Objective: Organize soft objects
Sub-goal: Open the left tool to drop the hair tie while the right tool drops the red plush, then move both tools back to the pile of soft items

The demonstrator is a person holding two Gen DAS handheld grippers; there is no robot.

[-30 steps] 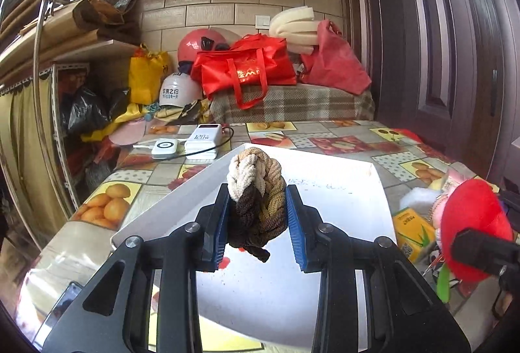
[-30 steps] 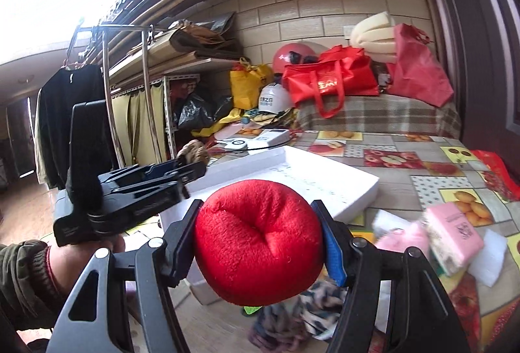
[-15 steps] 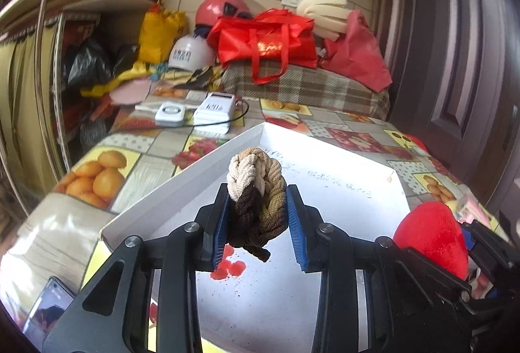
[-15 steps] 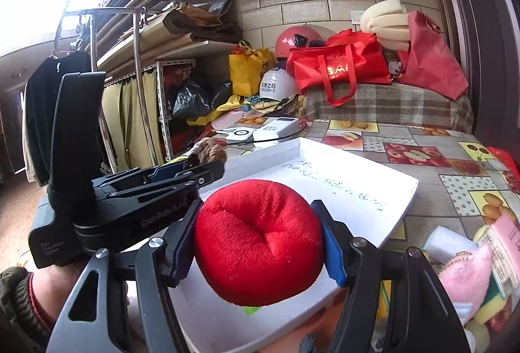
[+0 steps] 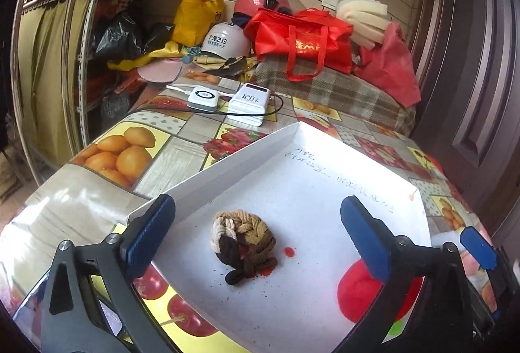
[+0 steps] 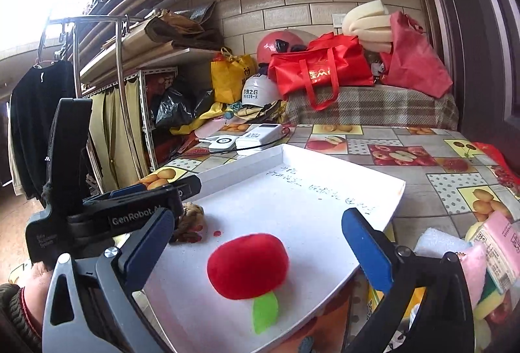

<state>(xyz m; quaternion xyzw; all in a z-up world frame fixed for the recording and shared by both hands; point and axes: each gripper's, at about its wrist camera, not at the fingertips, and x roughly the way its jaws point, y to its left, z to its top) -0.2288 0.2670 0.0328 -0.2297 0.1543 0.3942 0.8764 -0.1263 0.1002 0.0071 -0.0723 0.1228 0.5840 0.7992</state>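
Left wrist view. The left gripper (image 5: 256,223) stands wide apart, holding nothing, its blue pads (image 5: 148,234) either side of a knotted rope ball (image 5: 242,244) that lies free on the floor of a white tray (image 5: 325,190). Handwriting runs across the tray toward 1 o'clock; it cannot be read. At 4 o'clock a red plush apple (image 5: 357,291) rests in the tray, partly behind the right finger. At 12 o'clock, beyond the tray, a white power bank (image 5: 248,101) shows "120 W" beside a round-faced charger (image 5: 203,97). A white helmet (image 5: 224,42) bears Chinese characters; a red bag (image 5: 302,41) carries gold lettering, partly hidden.

Right wrist view. The right gripper (image 6: 256,232) is likewise spread wide and empty, with the red plush apple (image 6: 248,265) and its green leaf (image 6: 265,310) lying in the tray (image 6: 325,184) between its fingers. At 9 o'clock the left gripper (image 6: 143,206), marked "GenRobot", hangs above the rope ball (image 6: 191,219). A pink packet (image 6: 500,249) lies at 3 o'clock, off the tray.
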